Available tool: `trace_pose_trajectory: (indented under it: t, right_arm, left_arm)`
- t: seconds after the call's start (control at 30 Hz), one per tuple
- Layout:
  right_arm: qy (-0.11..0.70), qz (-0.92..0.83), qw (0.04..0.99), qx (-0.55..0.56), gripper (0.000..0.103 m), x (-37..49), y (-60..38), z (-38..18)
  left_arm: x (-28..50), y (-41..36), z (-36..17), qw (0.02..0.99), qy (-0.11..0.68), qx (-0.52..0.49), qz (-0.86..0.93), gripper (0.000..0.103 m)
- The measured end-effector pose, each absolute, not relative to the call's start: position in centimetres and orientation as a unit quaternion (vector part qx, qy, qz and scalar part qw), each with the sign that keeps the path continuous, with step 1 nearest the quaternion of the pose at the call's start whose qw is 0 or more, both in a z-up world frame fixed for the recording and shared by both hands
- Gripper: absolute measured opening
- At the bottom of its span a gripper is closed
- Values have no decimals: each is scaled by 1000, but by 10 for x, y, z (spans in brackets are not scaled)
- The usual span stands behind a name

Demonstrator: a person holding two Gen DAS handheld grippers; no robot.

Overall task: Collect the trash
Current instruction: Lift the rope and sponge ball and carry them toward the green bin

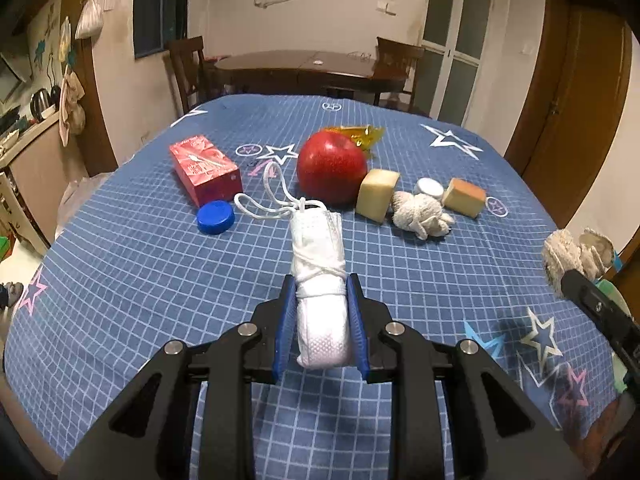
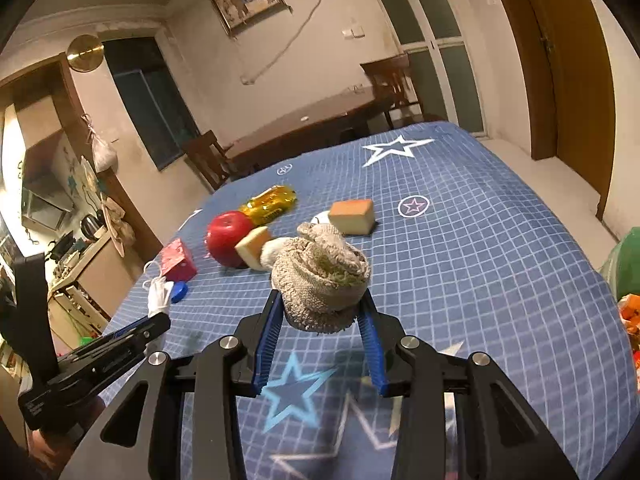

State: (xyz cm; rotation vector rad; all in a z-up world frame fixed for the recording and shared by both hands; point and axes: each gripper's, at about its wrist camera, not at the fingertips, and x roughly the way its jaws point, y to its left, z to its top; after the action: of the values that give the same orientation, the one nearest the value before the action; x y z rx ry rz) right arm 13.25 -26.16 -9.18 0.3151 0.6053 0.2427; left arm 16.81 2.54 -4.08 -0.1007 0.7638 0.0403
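My left gripper (image 1: 321, 286) is shut on a rolled white face mask (image 1: 318, 264) with loose ear loops, held just above the blue star cloth. It also shows in the right wrist view (image 2: 158, 294). My right gripper (image 2: 320, 300) is shut on a balled beige rag (image 2: 320, 276), lifted above the cloth; the rag shows at the right edge of the left wrist view (image 1: 568, 256). A second crumpled beige rag (image 1: 420, 212) lies by the apple.
On the table (image 1: 120, 280) lie a red box (image 1: 204, 168), a blue cap (image 1: 215, 217), a red apple (image 1: 331, 168), two cheese-like blocks (image 1: 376, 194) (image 1: 464, 196), a white cap (image 1: 430, 188) and a yellow wrapper (image 2: 270, 204). A green bag (image 2: 624, 268) sits at the right edge.
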Motion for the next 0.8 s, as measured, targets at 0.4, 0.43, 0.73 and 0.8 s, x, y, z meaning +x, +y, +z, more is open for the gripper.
trace_pose_trajectory:
  t: [0.4, 0.43, 0.73, 0.8]
  right_arm:
    - [269, 108, 948, 134, 39, 78, -254, -70]
    - [268, 106, 948, 134, 39, 75, -255, -69]
    - [264, 89, 951, 136, 40, 67, -268, -65]
    - [264, 88, 950, 140, 40, 67, -272, -65]
  left_arm:
    - [145, 21, -27, 935, 352, -45, -6, 24]
    - [145, 20, -27, 935, 352, -45, -7, 24]
    - [140, 19, -27, 935, 352, -41, -8, 24]
    - [140, 19, -27, 935, 352, -39, -7, 24]
